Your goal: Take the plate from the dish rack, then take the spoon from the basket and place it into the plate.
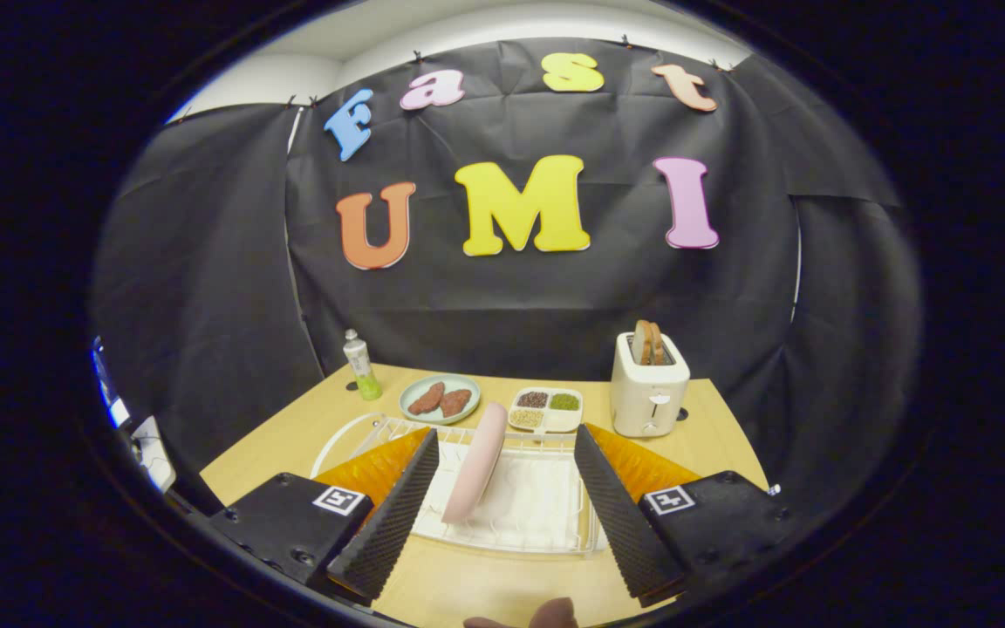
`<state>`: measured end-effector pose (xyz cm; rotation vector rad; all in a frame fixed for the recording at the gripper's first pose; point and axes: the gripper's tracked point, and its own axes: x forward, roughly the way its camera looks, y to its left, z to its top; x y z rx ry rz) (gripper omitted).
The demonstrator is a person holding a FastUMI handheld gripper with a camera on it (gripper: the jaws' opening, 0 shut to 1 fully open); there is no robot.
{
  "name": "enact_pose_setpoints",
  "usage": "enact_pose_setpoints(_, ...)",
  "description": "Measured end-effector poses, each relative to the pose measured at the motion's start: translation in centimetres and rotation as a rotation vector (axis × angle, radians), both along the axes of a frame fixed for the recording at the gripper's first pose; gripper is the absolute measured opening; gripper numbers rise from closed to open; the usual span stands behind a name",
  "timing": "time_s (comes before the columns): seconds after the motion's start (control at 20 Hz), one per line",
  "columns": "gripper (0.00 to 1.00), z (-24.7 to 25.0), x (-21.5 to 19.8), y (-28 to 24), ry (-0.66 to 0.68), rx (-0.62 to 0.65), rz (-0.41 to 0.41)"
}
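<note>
— Plate [476, 460]? Where is it?
— Pink, standing on edge in the white dish rack [546, 532] on the table [293, 436], between the fingers [502, 510].
— And the fingers?
— Spread wide, gripping nothing, one on each side of the rack.
— Beyond that?
— A plate of meat pieces [440, 399], a divided dish of grains [546, 410], a toaster [649, 385] with bread, a bottle [361, 365].
</note>
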<state>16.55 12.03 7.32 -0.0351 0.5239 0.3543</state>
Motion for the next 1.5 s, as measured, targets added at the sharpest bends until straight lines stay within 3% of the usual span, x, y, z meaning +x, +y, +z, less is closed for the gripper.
enact_pose_setpoints(0.35,1.0,-4.1,5.0,3.4,0.224,-0.04,-0.039)
enact_pose_setpoints(0.7,0.99,-9.4,7.1,5.8,0.426,-0.049,-0.082)
enact_pose_setpoints(1.0,0.82,-12.0,7.6,6.4,0.518,-0.066,-0.142)
enact_pose_setpoints(1.25,0.47,-13.6,7.1,6.3,0.586,-0.107,-0.246)
enact_pose_setpoints(1.35,0.38,-13.1,6.8,6.3,0.584,-0.146,-0.278)
enact_pose_setpoints(1.5,0.36,-11.7,6.7,6.4,0.556,-0.19,-0.327)
